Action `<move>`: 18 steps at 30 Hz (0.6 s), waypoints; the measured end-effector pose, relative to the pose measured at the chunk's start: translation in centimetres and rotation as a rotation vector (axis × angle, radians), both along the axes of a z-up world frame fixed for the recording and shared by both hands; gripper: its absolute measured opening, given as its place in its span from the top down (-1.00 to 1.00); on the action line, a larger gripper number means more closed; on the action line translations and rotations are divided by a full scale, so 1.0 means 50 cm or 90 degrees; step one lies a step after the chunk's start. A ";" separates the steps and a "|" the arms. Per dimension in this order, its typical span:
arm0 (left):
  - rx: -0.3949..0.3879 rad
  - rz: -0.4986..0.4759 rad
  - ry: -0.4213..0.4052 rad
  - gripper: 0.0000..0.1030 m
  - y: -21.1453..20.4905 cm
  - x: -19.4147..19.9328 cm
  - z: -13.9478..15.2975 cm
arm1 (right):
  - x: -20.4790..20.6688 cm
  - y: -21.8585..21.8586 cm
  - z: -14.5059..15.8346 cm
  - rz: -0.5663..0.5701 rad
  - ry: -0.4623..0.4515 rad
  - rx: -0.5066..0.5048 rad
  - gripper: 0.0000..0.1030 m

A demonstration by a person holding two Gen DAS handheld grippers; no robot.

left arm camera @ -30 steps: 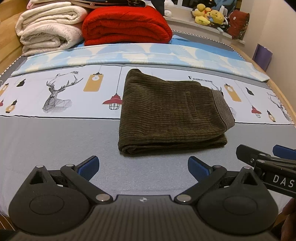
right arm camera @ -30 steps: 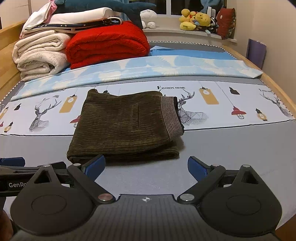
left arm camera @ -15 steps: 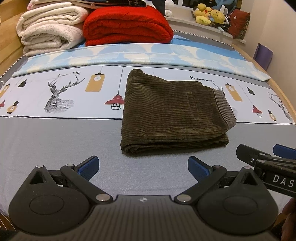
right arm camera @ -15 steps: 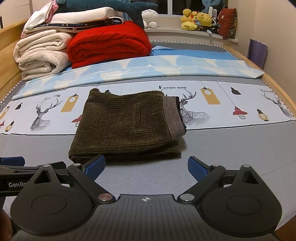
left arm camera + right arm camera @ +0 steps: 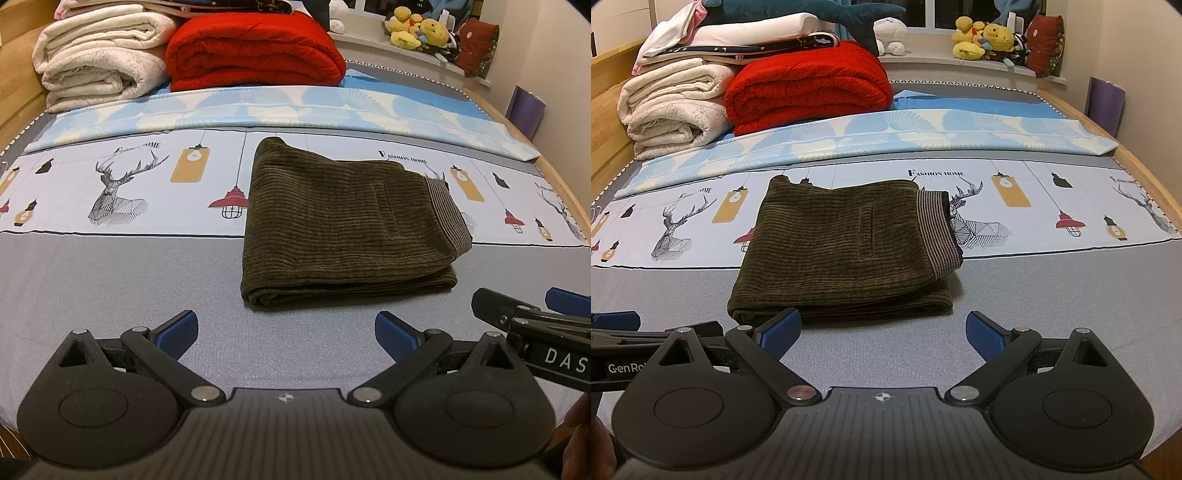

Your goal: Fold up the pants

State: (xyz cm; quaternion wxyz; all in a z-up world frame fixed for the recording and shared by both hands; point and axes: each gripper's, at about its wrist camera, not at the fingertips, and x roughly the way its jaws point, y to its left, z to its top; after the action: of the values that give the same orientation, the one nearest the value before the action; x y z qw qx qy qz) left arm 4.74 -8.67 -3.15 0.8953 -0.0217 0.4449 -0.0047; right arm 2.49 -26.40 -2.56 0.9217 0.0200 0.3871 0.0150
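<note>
Left gripper [image 5: 284,332] is held released above the grey bed sheet [image 5: 110,280], nothing grasped. Folded olive corduroy pants [image 5: 343,229] are laid flat mid-bed, striped waistband [image 5: 938,232] at right. Right gripper [image 5: 882,332] is held released too, just short of the pants' near edge.

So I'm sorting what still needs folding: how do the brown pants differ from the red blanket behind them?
The pants are dark olive-brown ribbed corduroy; the blanket is bright red and fluffy. The pants lie as a flat, thin packet mid-bed; the blanket is a thick, rounded bundle at the far end beside the white blankets. The pants show a striped waistband; the blanket is plain. Both are already folded and neither claw touches them.
</note>
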 end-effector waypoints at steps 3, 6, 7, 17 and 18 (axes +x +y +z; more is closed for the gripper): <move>0.002 -0.001 -0.003 -0.98 -0.002 0.000 0.001 | 0.000 0.001 -0.001 0.000 0.000 0.000 -0.86; 0.000 0.000 -0.001 -0.98 -0.002 0.000 0.002 | 0.000 0.001 0.000 0.000 0.000 0.000 -0.86; 0.002 -0.001 -0.002 -0.98 -0.002 -0.001 0.003 | 0.000 0.001 0.000 0.000 0.000 0.000 -0.86; 0.004 -0.002 -0.004 -0.98 0.000 0.000 0.000 | 0.000 0.003 -0.002 0.000 0.001 0.001 -0.86; 0.004 -0.002 -0.004 -0.98 0.000 0.000 0.000 | 0.000 0.003 -0.003 0.000 0.001 0.001 -0.86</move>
State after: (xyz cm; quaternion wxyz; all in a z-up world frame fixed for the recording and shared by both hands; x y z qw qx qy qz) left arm 4.72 -8.66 -3.14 0.8967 -0.0179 0.4423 -0.0045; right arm 2.47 -26.23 -2.69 0.9214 0.0209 0.3879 0.0150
